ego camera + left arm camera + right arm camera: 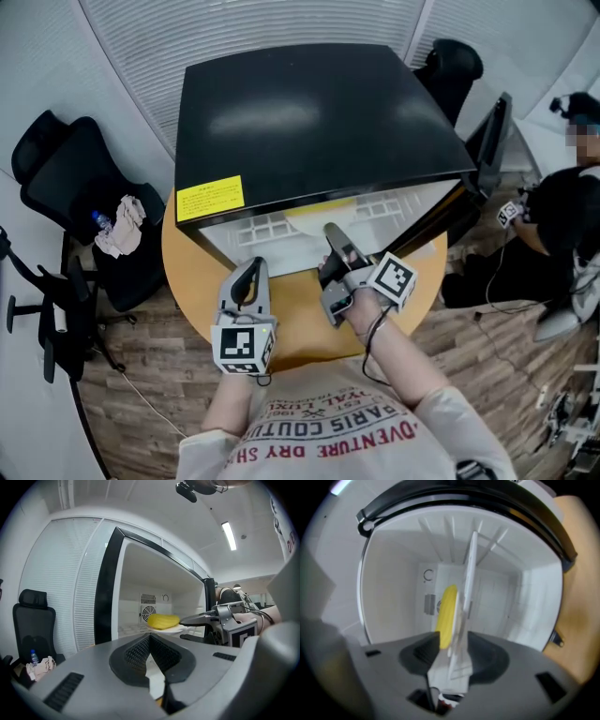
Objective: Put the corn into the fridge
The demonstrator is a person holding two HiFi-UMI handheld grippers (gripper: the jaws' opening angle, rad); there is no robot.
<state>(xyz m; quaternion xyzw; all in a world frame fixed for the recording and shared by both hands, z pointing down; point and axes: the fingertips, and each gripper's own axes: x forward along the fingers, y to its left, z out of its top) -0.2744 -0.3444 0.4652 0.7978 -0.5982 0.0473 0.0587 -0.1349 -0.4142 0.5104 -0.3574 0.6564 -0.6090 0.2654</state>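
The yellow corn (163,620) lies on a white plate (164,629) on the shelf inside the open black fridge (309,122). In the right gripper view the corn (448,616) and the plate (468,588) appear turned on edge. My right gripper (328,251) reaches into the fridge mouth. Its jaws stand apart on either side of the plate's near rim and are open (454,648). My left gripper (255,267) hovers over the table in front of the fridge, shut and empty (150,637).
The fridge stands on a round wooden table (187,272), and its door (492,141) is swung open to the right. A black office chair (84,197) with a cloth and a bottle on it stands at the left. A person (562,216) sits at the far right.
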